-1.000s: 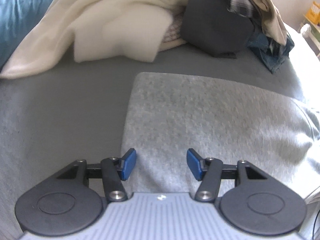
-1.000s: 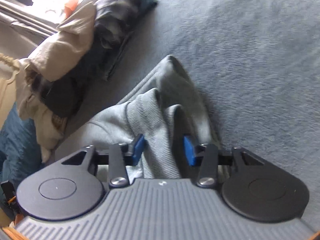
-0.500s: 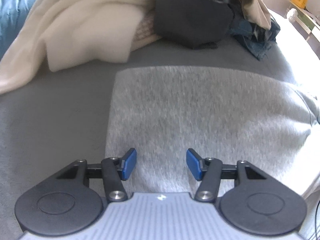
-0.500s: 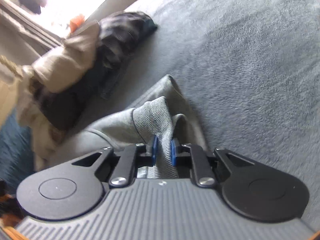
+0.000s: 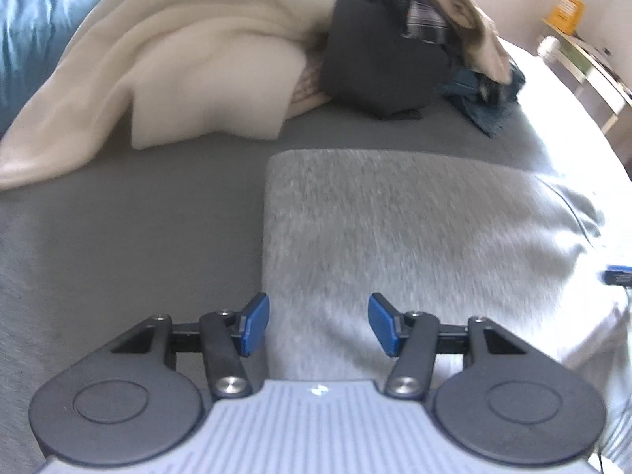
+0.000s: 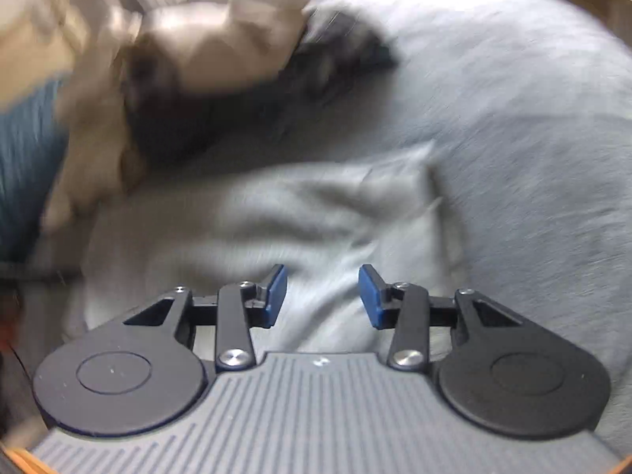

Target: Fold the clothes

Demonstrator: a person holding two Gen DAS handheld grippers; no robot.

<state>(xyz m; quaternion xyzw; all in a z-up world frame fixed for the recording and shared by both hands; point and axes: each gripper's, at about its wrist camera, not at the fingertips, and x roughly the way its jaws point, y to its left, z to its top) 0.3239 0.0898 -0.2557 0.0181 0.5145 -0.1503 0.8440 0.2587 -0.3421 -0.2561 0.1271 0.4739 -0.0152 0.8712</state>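
Sweatshirt (image 5: 414, 245) — grey, folded on bed (image 5: 138, 237).
We hold left gripper (image 5: 318, 326) and right gripper (image 6: 322, 296) over it — both released, grasping nothing.

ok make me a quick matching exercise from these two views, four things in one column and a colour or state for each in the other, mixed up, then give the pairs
Things:
1. grey sweatshirt
2. cream blanket
3. left gripper
4. black garment

Colour or state:
A. dark bundle in the pile at the far side of the bed
B. folded flat on the bed, straight edge on its left
C. open, nothing between its blue pads
D. pale and rumpled, spilling toward the left

Pairs: 1-B, 2-D, 3-C, 4-A

The right gripper is open too, above the sweatshirt.
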